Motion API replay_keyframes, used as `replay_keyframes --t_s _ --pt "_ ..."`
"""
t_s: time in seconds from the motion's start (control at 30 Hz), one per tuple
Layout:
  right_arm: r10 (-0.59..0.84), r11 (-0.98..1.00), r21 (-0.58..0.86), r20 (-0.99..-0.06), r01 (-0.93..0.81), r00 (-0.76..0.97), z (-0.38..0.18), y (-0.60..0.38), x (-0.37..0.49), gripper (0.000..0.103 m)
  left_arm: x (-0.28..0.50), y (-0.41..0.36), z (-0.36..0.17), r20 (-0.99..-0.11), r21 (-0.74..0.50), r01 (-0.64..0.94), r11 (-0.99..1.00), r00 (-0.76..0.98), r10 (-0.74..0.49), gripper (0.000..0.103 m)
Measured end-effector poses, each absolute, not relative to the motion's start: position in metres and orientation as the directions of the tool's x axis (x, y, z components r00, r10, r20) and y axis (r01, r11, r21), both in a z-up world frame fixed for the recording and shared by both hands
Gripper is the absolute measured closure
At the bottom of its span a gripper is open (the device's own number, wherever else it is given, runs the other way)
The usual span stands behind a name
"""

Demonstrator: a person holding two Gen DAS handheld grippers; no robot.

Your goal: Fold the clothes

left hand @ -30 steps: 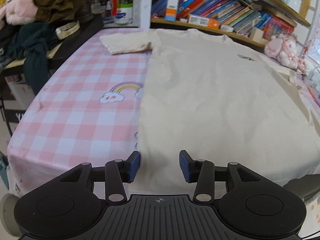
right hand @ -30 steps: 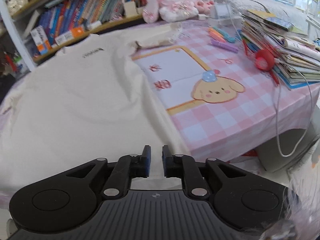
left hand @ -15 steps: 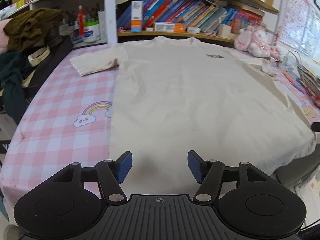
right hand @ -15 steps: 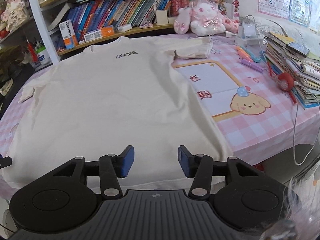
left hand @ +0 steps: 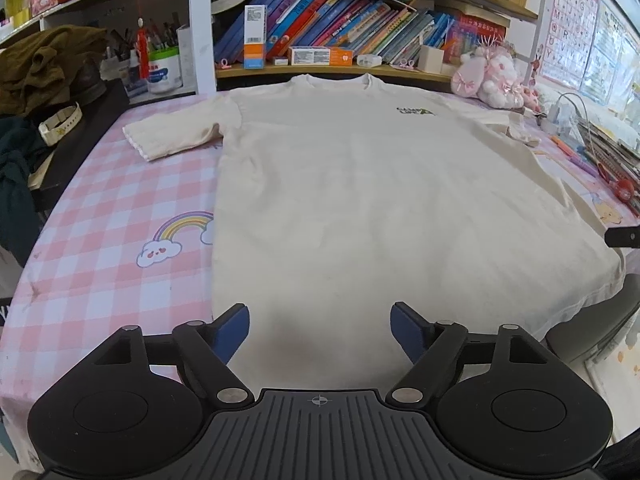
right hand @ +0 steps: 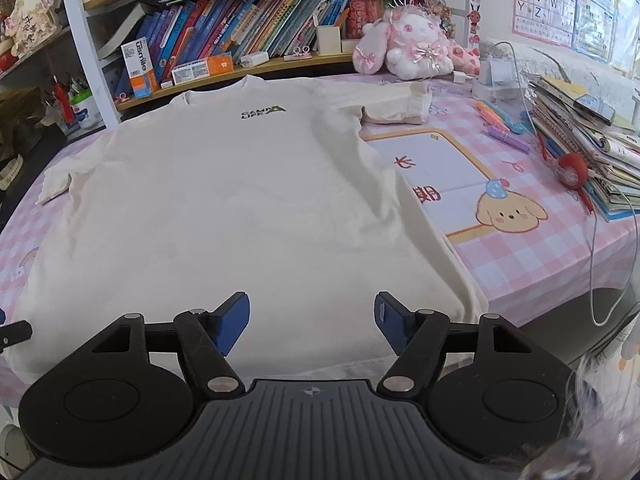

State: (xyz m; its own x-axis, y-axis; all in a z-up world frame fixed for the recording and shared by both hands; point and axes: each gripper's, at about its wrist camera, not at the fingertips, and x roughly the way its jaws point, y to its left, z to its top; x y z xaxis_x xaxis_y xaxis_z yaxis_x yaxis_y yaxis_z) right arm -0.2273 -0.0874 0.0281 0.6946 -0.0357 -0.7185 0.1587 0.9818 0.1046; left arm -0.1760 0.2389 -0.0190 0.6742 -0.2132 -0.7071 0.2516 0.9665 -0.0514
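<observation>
Currently the table, under a pink checked cloth, carries the cream T-shirt spread flat, front up, collar toward the bookshelf, hem hanging at the near edge. Both sleeves lie out to the sides. Book stack sits at the table's right end, pink plush rabbit at the back by the shelf. Left gripper hovers above the hem, jaws spread wide, nothing between them. Right gripper likewise above the hem, jaws wide apart, empty. Small chest logo faces up.
</observation>
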Motion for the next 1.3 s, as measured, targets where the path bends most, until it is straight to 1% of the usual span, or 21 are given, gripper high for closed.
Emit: replay_keyframes --t_s 0.13,0.37,0.67,0.8,1.3 --pt "-0.027 0.984 0.105 -0.715 0.146 0.698 0.026 -0.086 -0.216 0.033 -0.169 0.237 -0.019 -0.706 -0.048 0.244 0.969 0.678 -0.206 0.021" --pt "-0.010 0.983 0.122 -0.710 0.137 0.704 0.021 -0.101 -0.189 0.031 -0.145 0.226 -0.022 -0.714 -0.047 0.208 0.977 0.677 -0.178 0.021" --pt "0.025 0.983 0.143 -0.722 0.114 0.691 0.019 -0.154 -0.136 0.030 -0.104 0.182 -0.021 -0.747 -0.055 0.153 0.987 0.650 -0.143 0.019" --pt "0.057 0.977 0.179 -0.739 0.113 0.672 0.014 -0.182 -0.109 0.030 -0.092 0.159 -0.019 -0.758 -0.038 0.141 0.989 0.641 -0.121 0.014" --pt "0.139 0.956 0.274 -0.744 0.109 0.653 -0.003 -0.262 -0.051 0.030 -0.055 0.096 -0.016 -0.781 0.012 0.084 0.996 0.623 -0.043 0.013"
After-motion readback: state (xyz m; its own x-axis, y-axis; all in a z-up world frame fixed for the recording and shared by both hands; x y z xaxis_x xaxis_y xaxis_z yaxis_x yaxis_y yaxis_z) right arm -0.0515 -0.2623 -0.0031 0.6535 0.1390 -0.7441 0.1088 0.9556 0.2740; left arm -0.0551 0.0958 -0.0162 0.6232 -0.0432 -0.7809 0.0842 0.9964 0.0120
